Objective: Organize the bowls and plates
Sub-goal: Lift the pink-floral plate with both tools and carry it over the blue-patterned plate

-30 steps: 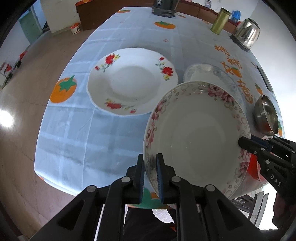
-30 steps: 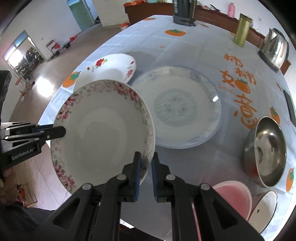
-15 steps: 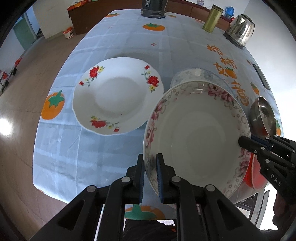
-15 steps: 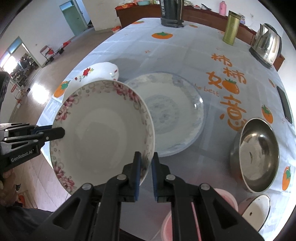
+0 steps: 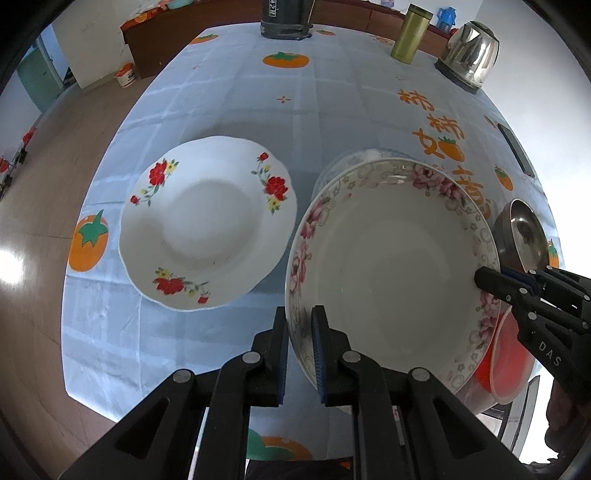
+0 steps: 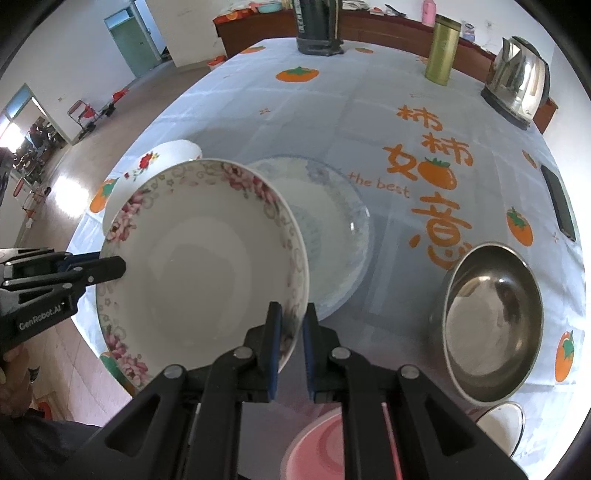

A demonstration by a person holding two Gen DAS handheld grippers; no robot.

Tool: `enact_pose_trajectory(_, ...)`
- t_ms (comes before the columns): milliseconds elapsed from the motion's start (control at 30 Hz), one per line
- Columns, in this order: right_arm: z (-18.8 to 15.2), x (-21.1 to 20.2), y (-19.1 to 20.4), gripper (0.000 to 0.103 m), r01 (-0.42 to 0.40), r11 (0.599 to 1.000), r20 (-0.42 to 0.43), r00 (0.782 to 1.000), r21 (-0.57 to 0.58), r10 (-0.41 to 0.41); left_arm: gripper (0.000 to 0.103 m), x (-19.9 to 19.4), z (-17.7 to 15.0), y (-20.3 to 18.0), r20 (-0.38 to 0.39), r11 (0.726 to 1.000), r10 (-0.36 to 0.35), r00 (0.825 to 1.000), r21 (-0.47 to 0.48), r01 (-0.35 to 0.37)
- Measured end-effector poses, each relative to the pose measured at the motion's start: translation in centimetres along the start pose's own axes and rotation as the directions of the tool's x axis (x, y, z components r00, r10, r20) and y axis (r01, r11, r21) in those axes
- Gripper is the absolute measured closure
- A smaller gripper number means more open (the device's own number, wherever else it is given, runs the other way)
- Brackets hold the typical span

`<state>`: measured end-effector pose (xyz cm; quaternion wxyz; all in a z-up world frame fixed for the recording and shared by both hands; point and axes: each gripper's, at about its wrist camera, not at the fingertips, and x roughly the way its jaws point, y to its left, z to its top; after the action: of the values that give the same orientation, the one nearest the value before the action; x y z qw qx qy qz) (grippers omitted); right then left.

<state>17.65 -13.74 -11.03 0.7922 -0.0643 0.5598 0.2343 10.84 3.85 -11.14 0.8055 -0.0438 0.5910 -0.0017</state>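
A large white bowl with a pink flower rim hangs in the air above the table, held from both sides. My left gripper is shut on its near left rim. My right gripper is shut on the opposite rim of the same bowl; it shows at the right of the left wrist view. A white plate with red flowers lies on the table to the left. A blue-patterned plate lies under and behind the bowl.
A steel bowl sits at the right, with a pink bowl and a small white dish near the front edge. A kettle, a green canister, a dark appliance and a phone stand farther off.
Both grippers have carried the flower-rim bowl back toward the near edge and higher. More of the table shows beyond it. The grip on both rims is unchanged.
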Motion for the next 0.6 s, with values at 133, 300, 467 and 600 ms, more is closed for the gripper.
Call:
enact_pose_trajectory(133,0.3,0.2,-0.5,0.092,0.006,1.0,-0.001,1.0,0.005,-0.006,0.09,0.1,0.3,-0.2,0.0,1.0,0.001,1.0,0.003,-0.001)
enact_pose_trajectory(300,0.5,0.4,-0.9,0.092,0.012,1.0,-0.001,1.0,0.007,-0.012,0.09,0.3,0.7,-0.5,0.0,1.0,0.001,1.0,0.005,-0.001)
enact_pose_trajectory(467,0.6,0.4,-1.2,0.092,0.019,1.0,-0.001,1.0,0.007,-0.019,0.09,0.5,1.1,-0.8,0.001,1.0,0.001,1.0,0.004,-0.001)
enact_pose_trajectory(600,0.6,0.4,-1.3,0.091,0.022,1.0,-0.004,1.0,0.004,-0.022,0.09,0.5,1.2,-0.9,0.004,1.0,0.001,1.0,0.005,-0.001)
